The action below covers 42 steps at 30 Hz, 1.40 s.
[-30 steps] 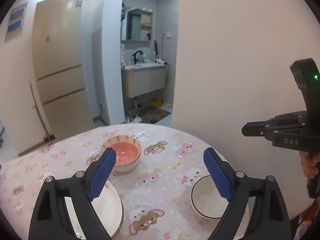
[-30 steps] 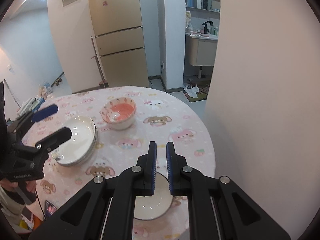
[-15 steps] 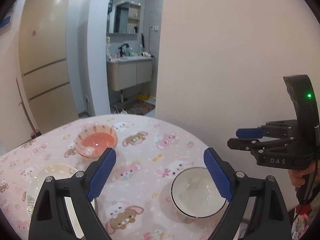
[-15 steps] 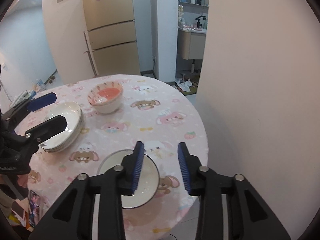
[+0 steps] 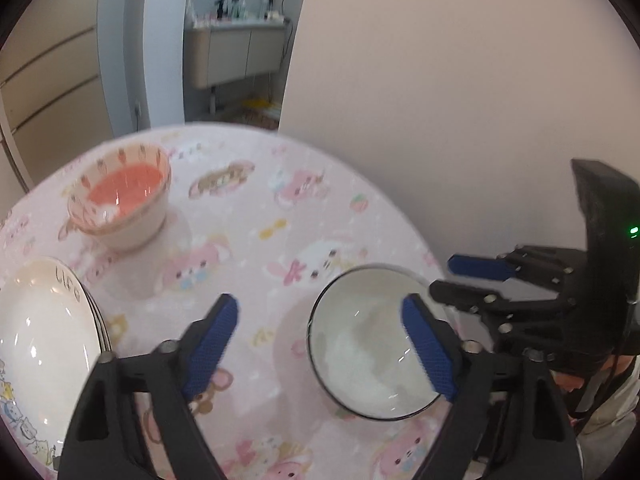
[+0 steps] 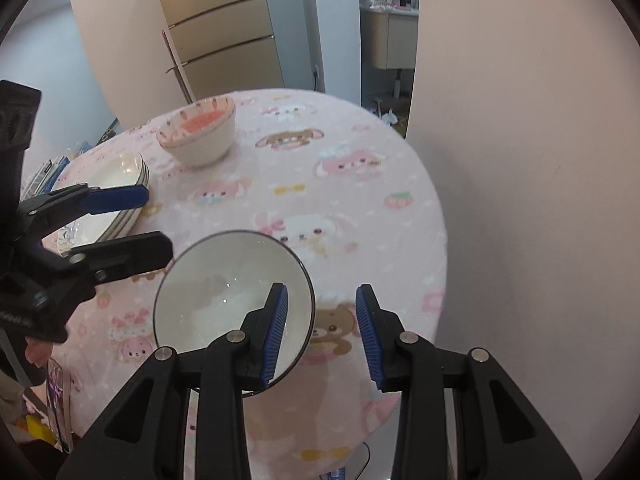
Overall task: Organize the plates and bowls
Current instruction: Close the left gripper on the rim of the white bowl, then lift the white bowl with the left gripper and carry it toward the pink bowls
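A white bowl (image 5: 368,352) (image 6: 224,292) with a dark rim sits near the front right edge of the round table (image 5: 280,200). My right gripper (image 6: 320,300) (image 5: 442,276) is open; its jaws straddle the bowl's right rim without pressing on it. My left gripper (image 5: 320,320) (image 6: 160,222) hovers by the bowl's left side with its jaws closing. One finger is over the bowl and the other over the cloth, and nothing is gripped. A pink-lined bowl (image 5: 124,196) (image 6: 198,136) stands farther back. A stack of white plates (image 5: 40,340) (image 6: 116,176) lies at the left.
A pink cartoon cloth covers the table (image 6: 360,160). A plain wall (image 6: 520,160) stands close to its right edge. A fridge (image 6: 224,32) and a bathroom vanity (image 5: 236,52) lie beyond. A hand (image 6: 36,352) holds the left gripper's handle.
Both grippers have sunk toward the table and tilted down over the white bowl. The right jaws went from shut to open. The left jaws have narrowed a little.
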Motion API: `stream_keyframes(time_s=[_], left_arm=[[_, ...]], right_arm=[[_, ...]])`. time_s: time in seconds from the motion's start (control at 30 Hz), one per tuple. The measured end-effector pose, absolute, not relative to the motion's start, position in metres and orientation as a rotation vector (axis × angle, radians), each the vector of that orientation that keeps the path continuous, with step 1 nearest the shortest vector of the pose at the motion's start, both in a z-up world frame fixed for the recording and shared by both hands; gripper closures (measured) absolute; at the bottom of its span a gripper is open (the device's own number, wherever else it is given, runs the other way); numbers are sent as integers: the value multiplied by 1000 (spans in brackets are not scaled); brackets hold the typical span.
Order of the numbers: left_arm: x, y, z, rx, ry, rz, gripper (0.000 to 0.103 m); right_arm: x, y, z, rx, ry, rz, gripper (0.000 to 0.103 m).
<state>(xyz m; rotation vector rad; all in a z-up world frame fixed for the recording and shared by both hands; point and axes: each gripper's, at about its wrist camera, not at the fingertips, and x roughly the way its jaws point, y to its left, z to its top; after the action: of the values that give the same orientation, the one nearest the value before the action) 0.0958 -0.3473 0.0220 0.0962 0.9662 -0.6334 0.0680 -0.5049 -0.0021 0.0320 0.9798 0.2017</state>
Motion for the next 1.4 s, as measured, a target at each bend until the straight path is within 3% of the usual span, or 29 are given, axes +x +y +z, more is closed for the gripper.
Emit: stream_keyframes(time_s=[0.2,0.43,0.57,1.03,1.2,1.4], left_arm=[[94,-359,-11,218,1140,-680,45],[93,-372,-25,267,1204,-690,47],[93,-374,-35,265,1235,-689,61],[98,-373,-54,199,1264,-714,70],[97,-367,-50,209,1240,-699,77],[90,-364,-42,261,1193,-696,82]], right_arm=[[71,-501,-13,38,1017,231,70],[76,-489,-32,28,1067,248,76],[77,-486,-41,33,1107,272,78],[85,-483,-54,81,1164,290,75],[86,-494,-52,178,1183,280,85],[83,-492,-42,167,1157,273,90]])
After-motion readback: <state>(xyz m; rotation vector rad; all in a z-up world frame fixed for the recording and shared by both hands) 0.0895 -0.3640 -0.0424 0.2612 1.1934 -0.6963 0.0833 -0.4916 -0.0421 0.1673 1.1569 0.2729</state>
